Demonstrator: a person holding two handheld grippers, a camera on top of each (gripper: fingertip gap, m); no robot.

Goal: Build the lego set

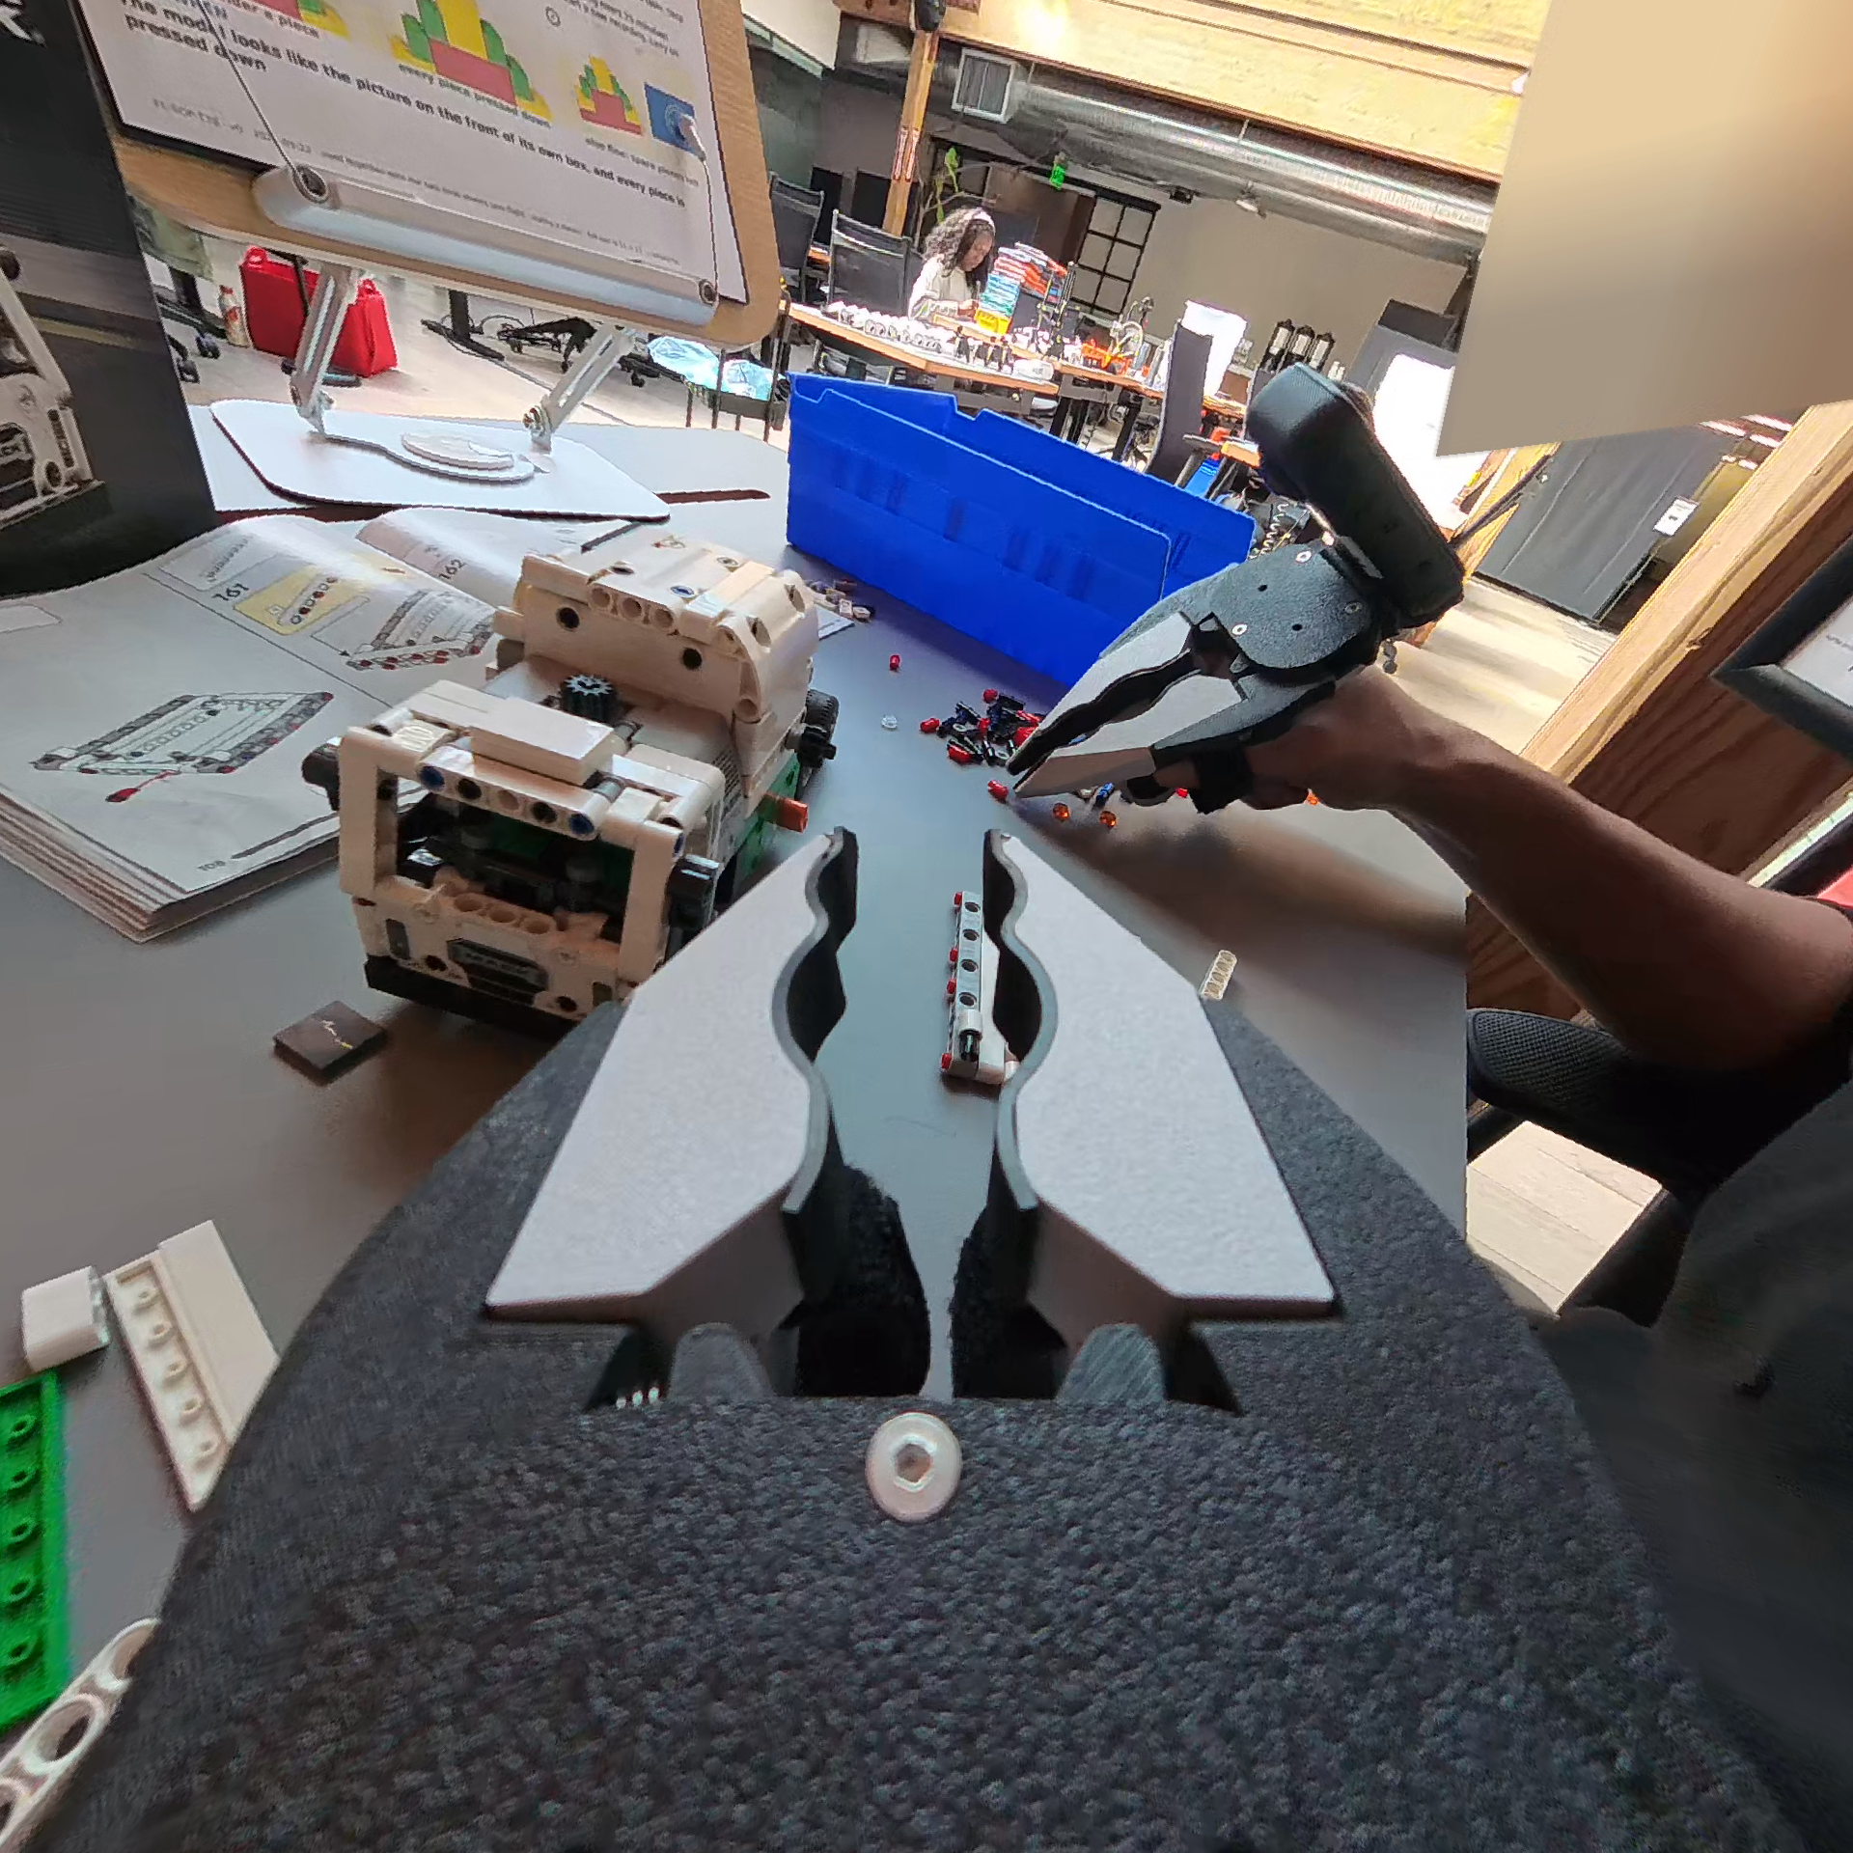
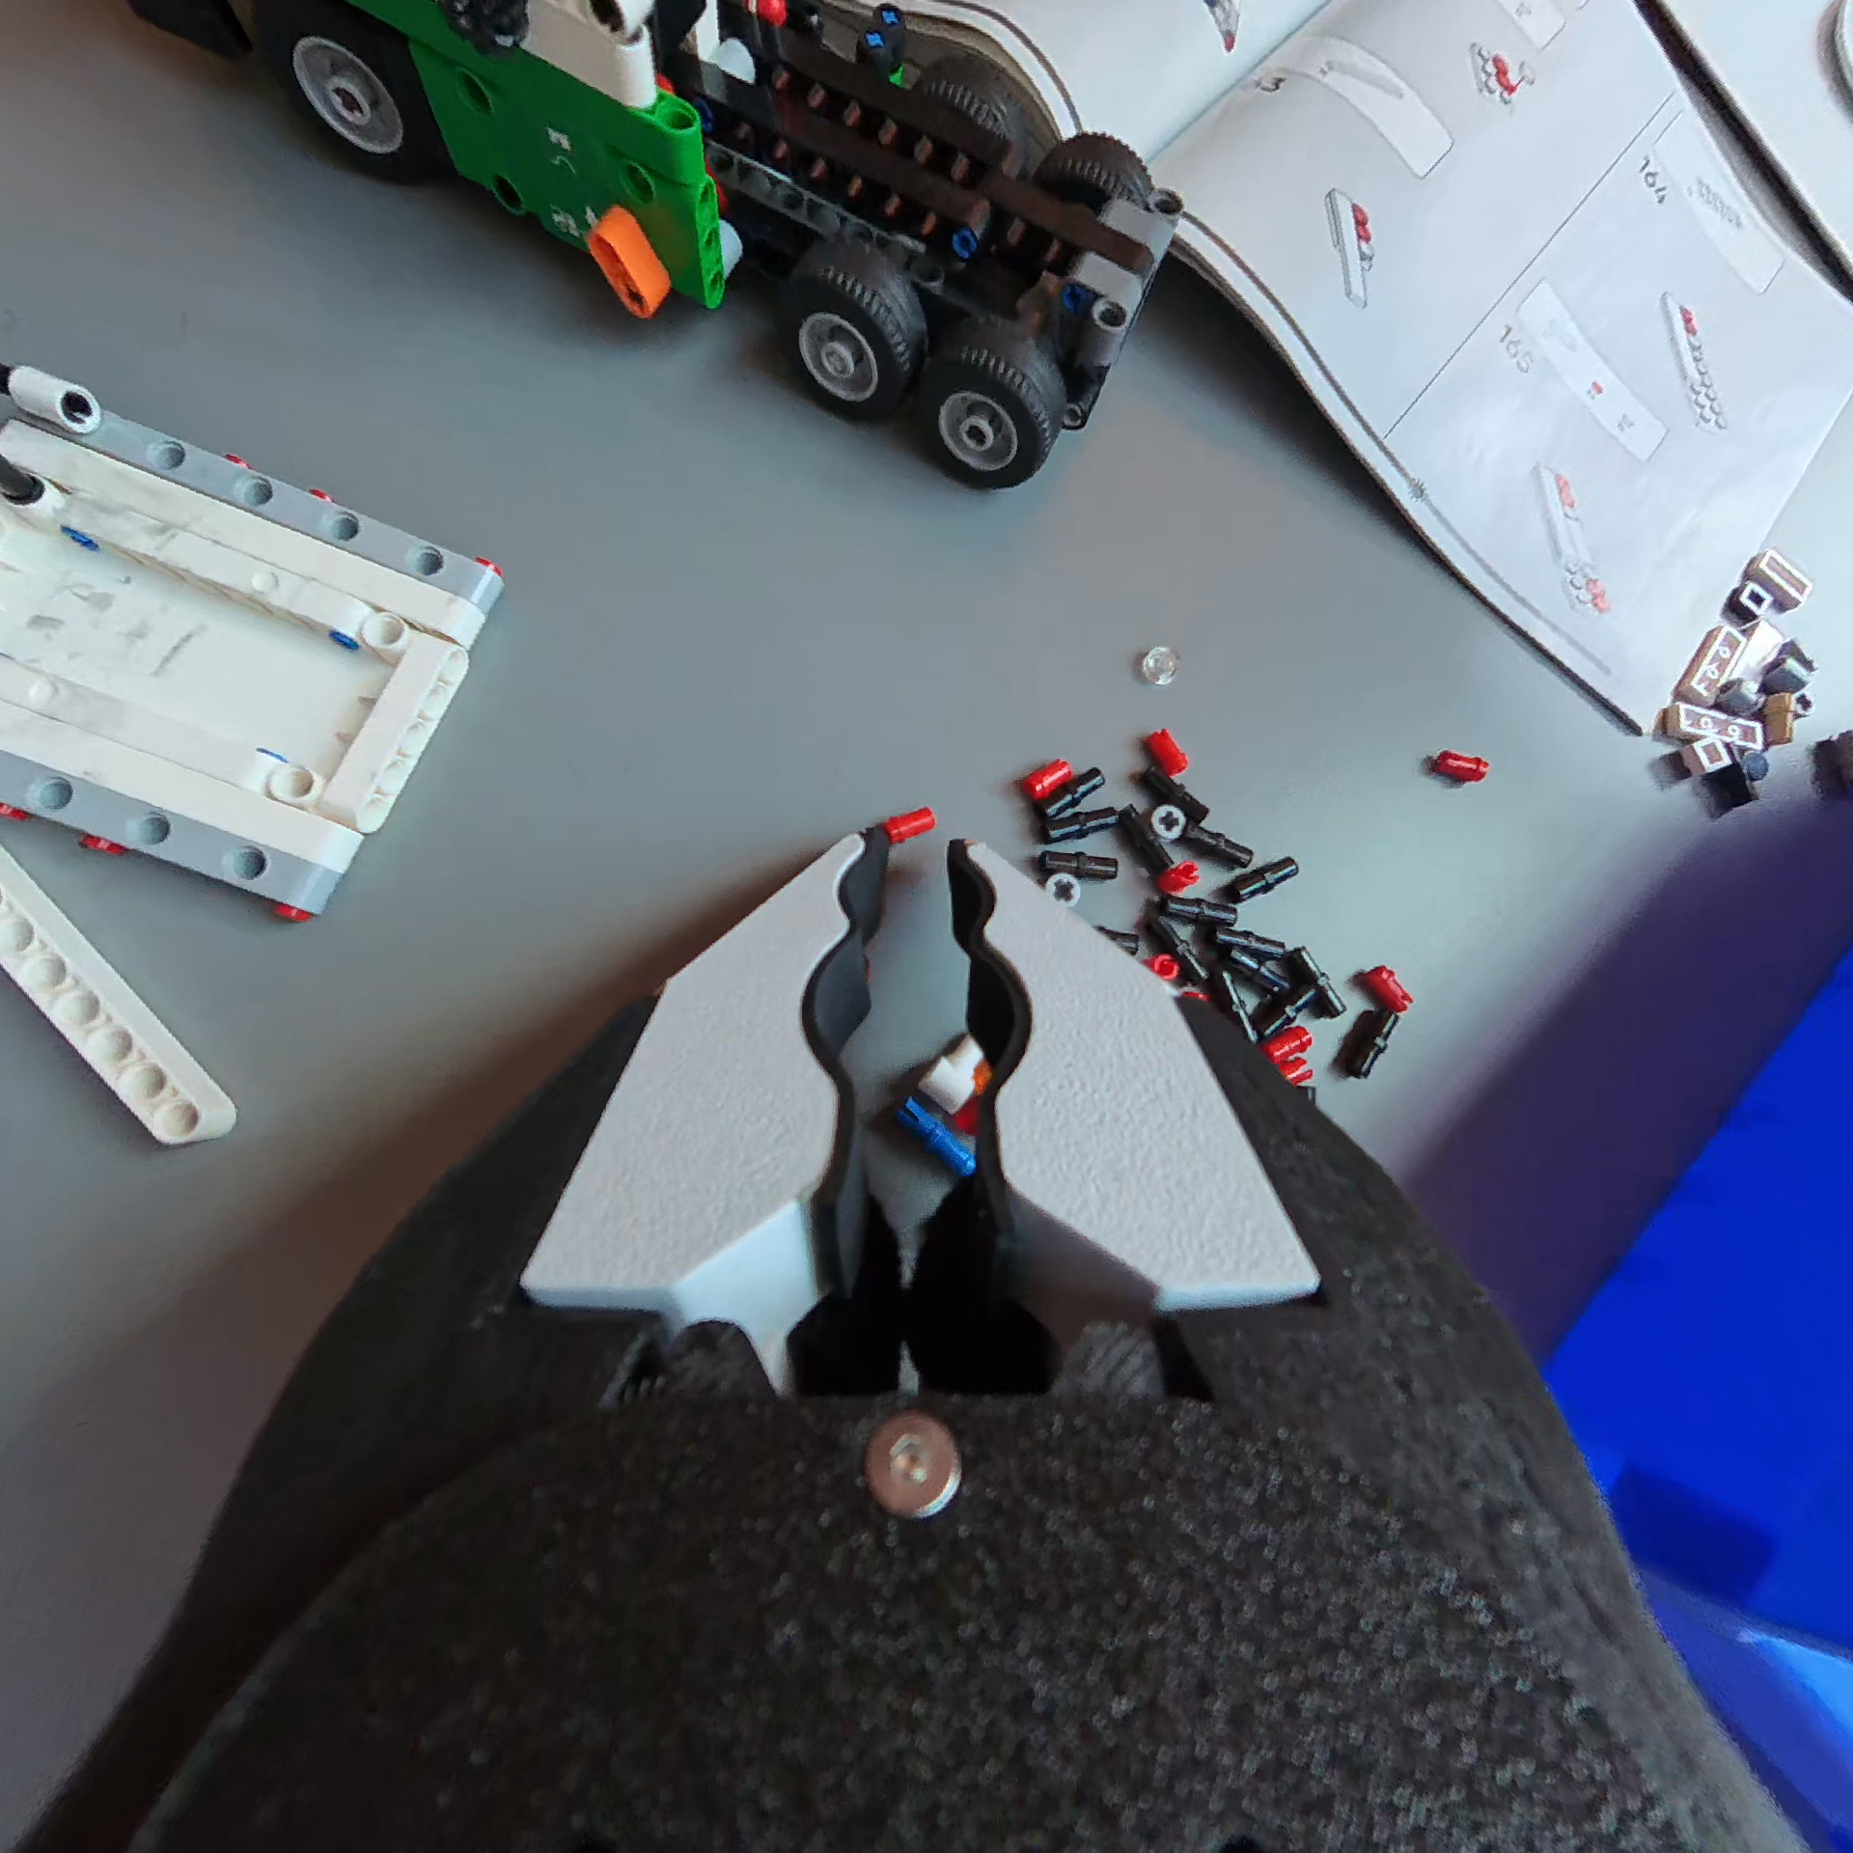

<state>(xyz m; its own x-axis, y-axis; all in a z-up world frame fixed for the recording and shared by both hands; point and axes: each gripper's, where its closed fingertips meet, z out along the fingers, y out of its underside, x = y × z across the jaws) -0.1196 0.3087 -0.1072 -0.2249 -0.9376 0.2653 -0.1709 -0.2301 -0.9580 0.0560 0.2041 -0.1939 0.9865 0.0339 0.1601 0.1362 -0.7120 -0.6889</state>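
Note:
The part-built white and green truck (image 1: 562, 802) stands on the dark table; its chassis and wheels show in the right wrist view (image 2: 852, 231). My left gripper (image 1: 914, 852) is open and empty, held over a white panel with grey beams and red pins (image 1: 971, 988), mostly hidden by its right finger. The panel lies flat in the right wrist view (image 2: 201, 652). My right gripper (image 2: 917, 847) is narrowly open with its tips at the table. A loose red pin (image 2: 910, 824) lies just beyond its left fingertip. The right gripper also shows in the left wrist view (image 1: 1023, 787).
A pile of black and red pins (image 2: 1203, 902) lies right of the right gripper. A blue bin (image 1: 1003, 541), an open instruction booklet (image 1: 201, 682), a long white beam (image 2: 100, 1013), small brown pieces (image 2: 1745, 662), a green plate (image 1: 25, 1534) and white plates (image 1: 180, 1354) surround the area. My right fingertips sit around 25 centimeters from my left ones. From my left tips it is roughly 15 centimeters to the green plate (image 1: 25, 1534); from my right, 35 centimeters.

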